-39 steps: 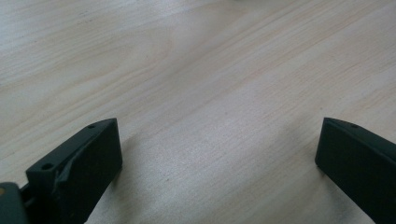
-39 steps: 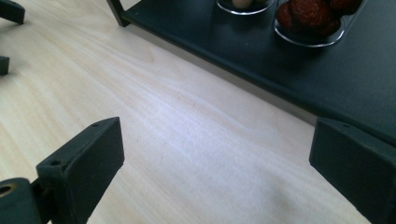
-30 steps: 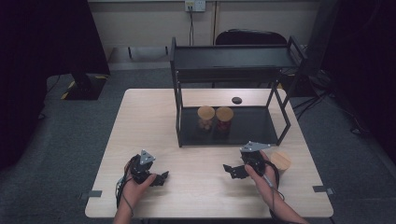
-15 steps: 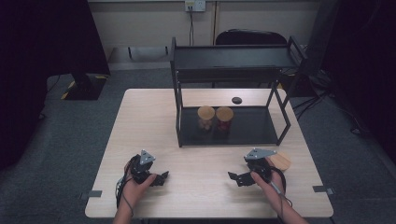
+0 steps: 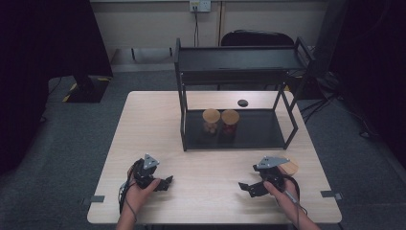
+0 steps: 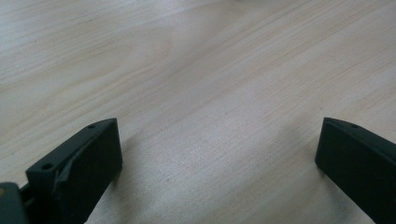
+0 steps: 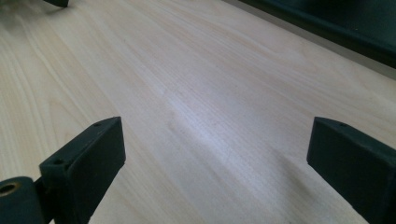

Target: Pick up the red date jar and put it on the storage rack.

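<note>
Wooden round disc [image 5: 288,167], maybe a lid or coaster, lies flat on the tabletop [image 5: 158,124] just beside my right tool [image 5: 250,187], on its outer side, behind the grey plate. It is the thing nearest to my hands, so I take it as the next thing to pick.

Risk from here: the disc is thin and flat, so the jaws can slide over it or push it toward the tabletop's right edge, which is near. Also my right tool points inward, away from the disc, so I must turn the wrist first; a quick turn w/ the cable trailing could knock it.

Two jars w/ wooden lids [image 5: 211,115] [image 5: 230,117] stand side by side on the lower level of the black rack [image 5: 239,52], well apart from both tools. A small dark object [image 5: 242,102] lies behind the rack.

Right tool: jaws spread wide, nothing between them but bare wood, low over the tabletop. Left tool [image 5: 165,182]: same, wide open, empty, at the near left side of the tabletop.
</note>
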A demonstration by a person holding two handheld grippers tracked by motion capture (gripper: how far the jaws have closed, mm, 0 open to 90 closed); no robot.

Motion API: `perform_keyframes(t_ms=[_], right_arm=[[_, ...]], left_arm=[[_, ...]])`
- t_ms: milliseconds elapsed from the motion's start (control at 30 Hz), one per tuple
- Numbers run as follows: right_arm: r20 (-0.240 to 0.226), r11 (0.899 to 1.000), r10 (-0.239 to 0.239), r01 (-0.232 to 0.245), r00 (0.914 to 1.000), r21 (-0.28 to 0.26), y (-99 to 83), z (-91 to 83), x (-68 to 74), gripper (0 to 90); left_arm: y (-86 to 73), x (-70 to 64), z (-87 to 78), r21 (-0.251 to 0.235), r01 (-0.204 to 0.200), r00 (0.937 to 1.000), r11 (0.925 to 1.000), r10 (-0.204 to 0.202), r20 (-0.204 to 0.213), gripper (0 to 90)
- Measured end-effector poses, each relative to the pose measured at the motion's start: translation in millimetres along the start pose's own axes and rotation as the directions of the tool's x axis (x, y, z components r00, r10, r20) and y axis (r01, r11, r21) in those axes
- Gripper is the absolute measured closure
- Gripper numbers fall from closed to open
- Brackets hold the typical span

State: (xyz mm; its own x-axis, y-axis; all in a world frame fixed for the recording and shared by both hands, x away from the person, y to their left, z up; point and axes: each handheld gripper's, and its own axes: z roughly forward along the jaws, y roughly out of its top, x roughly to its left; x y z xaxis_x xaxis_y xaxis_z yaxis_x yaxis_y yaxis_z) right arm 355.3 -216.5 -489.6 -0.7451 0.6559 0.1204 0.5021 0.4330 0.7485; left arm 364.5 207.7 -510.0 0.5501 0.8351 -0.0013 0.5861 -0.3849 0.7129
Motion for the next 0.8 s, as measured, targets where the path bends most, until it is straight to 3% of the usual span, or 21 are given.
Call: perform_keyframes(t_ms=[800], right_arm=[[-0.108,0.997,-0.059,0.064,0.9924,0.043,-21.9,-14.9,3.8,4.1]], left_arm=[[0.0,0.0,0.0,0.000,0.000,1.0000,1.0000,0.000,0.000,0.2]])
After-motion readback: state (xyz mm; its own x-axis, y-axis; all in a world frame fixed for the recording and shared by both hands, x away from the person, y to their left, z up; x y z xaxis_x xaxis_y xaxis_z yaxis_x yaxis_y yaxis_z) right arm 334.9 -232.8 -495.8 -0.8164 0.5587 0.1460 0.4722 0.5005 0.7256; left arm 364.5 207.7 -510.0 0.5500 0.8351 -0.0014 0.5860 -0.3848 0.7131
